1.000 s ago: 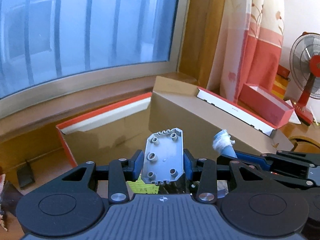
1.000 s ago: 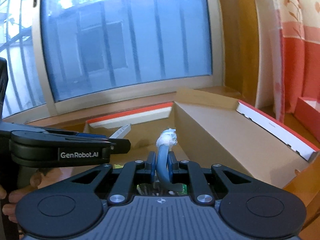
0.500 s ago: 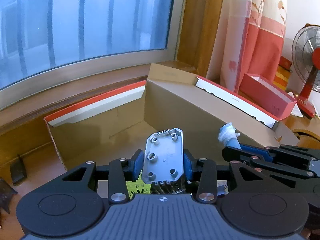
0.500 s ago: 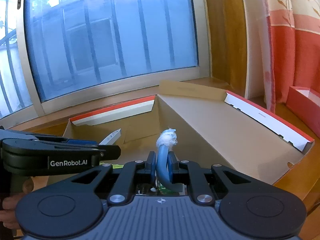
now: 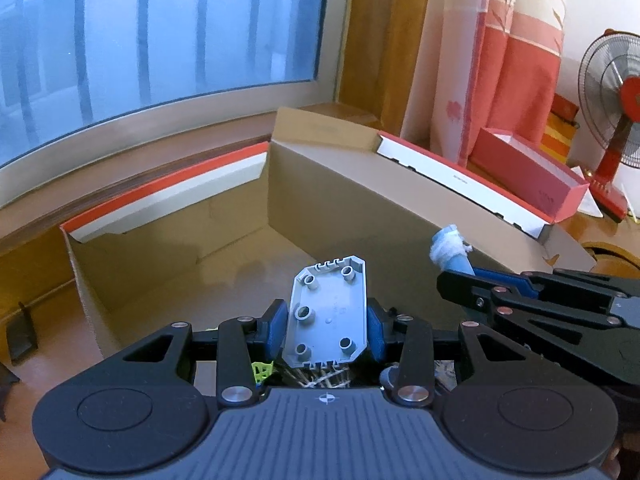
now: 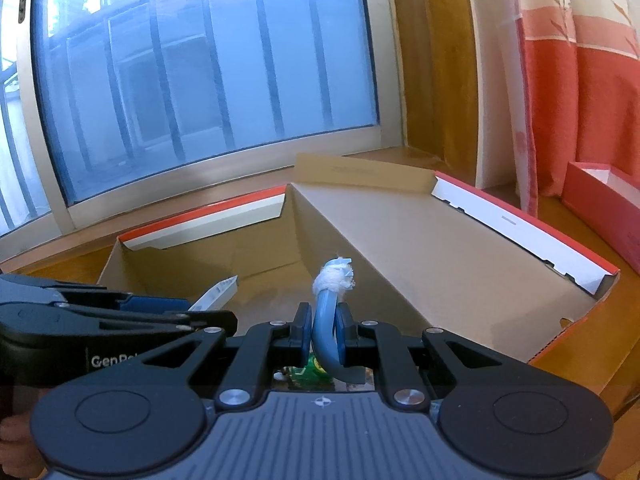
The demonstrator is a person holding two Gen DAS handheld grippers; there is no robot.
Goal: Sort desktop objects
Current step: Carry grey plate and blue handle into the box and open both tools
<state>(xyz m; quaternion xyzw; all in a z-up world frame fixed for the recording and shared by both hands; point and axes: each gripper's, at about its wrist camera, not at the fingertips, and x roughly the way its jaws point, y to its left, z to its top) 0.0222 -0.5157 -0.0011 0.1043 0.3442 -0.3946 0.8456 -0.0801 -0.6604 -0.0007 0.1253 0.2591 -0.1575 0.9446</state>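
My left gripper point(image 5: 326, 326) is shut on a grey studded plastic plate point(image 5: 326, 316), held upright over the open cardboard box point(image 5: 320, 204). My right gripper point(image 6: 323, 330) is shut on a curved blue tube with a white wad at its tip point(image 6: 330, 304), also above the box point(image 6: 440, 248). In the left wrist view the right gripper point(image 5: 452, 280) reaches in from the right with the tube tip point(image 5: 450, 250). In the right wrist view the left gripper point(image 6: 224, 316) enters from the left with the plate's edge point(image 6: 214, 298) showing.
The box has red and white rims and stands on a wooden desk below a window sill point(image 5: 160, 120). A red open box point(image 5: 528, 176) and a fan point(image 5: 616, 92) stand at the right by a curtain point(image 6: 580, 80). Small items lie below the grippers, mostly hidden.
Both grippers have moved forward and over the box, so its inside now fills more of both views. Each keeps its hold on its object.
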